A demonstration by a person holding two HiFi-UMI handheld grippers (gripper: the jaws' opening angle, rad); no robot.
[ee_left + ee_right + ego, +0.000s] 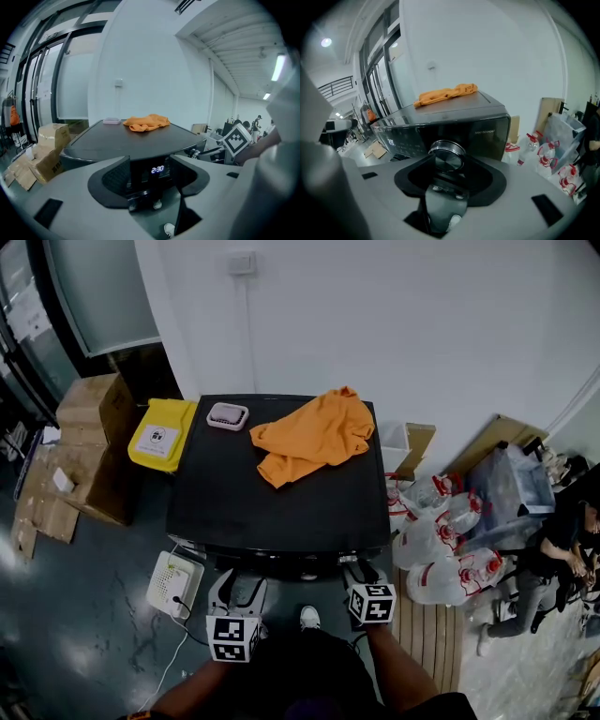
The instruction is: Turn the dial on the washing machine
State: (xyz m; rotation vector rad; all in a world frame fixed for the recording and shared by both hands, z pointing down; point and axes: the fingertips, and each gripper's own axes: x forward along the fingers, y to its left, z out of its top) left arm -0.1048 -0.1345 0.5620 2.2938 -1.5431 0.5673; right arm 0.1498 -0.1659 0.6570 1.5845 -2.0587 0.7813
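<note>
The black washing machine [281,507] has an orange cloth [314,435] and a small pink box [227,415] on its lid. In the right gripper view, the round silver dial [447,154] on the front panel sits between the black jaws of my right gripper [447,163], which press on its sides. In the head view, the right gripper [361,570] is at the machine's front right edge. My left gripper [150,173] is open and empty in front of the panel, and the lit display [157,169] reading 2:30 shows between its pads. It is held low at the front left [236,585].
Cardboard boxes [94,427] and a yellow bin [161,434] stand to the left of the machine. On the floor by its front left corner lies a white device [173,584] with a cable. Plastic bags [450,540] are piled at the right, next to a seated person [562,549].
</note>
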